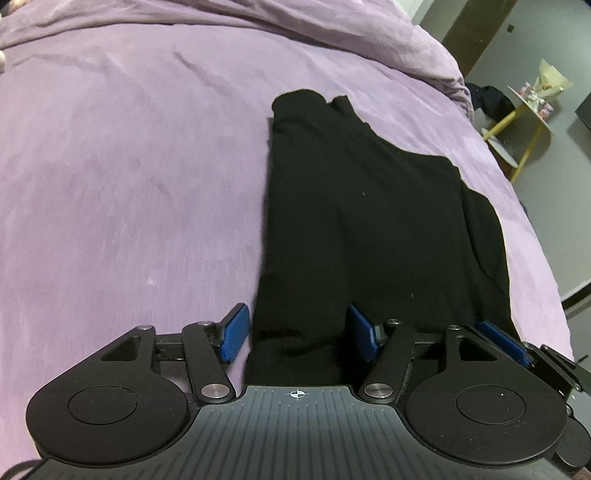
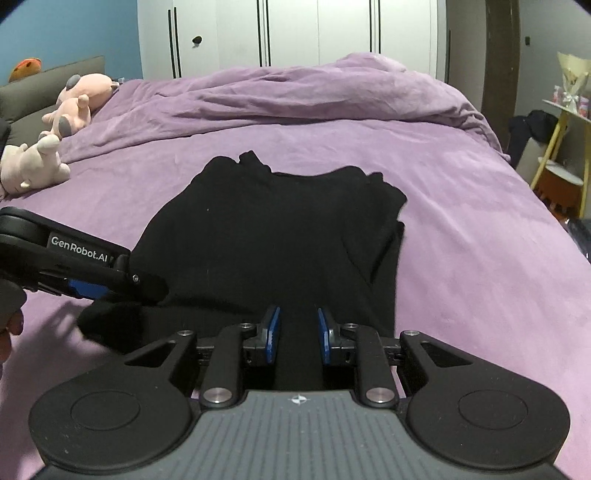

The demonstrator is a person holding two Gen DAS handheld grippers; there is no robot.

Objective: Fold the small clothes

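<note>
my left gripper [image 1: 297,334] gapes over the folded black knit garment's [image 1: 354,206] near edge — my right gripper [image 2: 297,334] pinches it narrowly.

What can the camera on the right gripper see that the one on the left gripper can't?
Only the right wrist view shows the pink plush toys by the headboard, the white wardrobe and the left gripper from outside, reaching onto the cloth.

Only the left wrist view shows the garment's long left edge beside bare blanket, and the right gripper's blue pad at its corner.

Both show the black garment on the purple blanket and the yellow side table.
</note>
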